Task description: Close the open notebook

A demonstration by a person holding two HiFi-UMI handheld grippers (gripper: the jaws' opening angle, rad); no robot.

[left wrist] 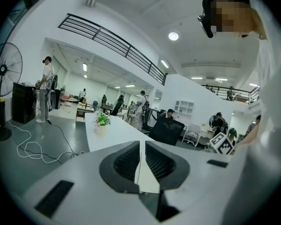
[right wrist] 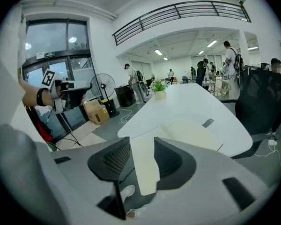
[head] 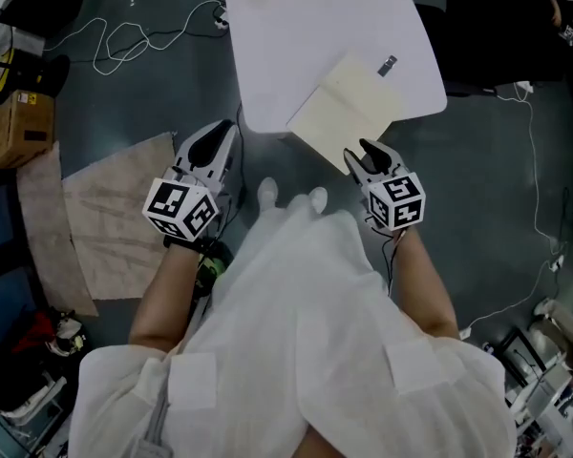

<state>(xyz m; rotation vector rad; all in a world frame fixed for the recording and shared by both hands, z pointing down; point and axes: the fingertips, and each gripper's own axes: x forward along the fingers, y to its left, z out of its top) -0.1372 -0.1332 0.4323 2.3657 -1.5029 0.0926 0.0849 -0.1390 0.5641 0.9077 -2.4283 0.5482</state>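
Observation:
The open notebook lies with cream pages up on the near edge of the white table, and its near corner overhangs the edge. My right gripper is at that corner with its jaws open. In the right gripper view the notebook stretches ahead and its cream corner shows in the gap of the right gripper; the pads do not press on it. My left gripper hovers left of the notebook, below the table's near corner. In its own view the left gripper is shut on nothing.
A small dark clip lies on the table beyond the notebook. A potted plant stands at the table's far end. On the floor are a cardboard sheet, a box and cables. A black chair stands at the right.

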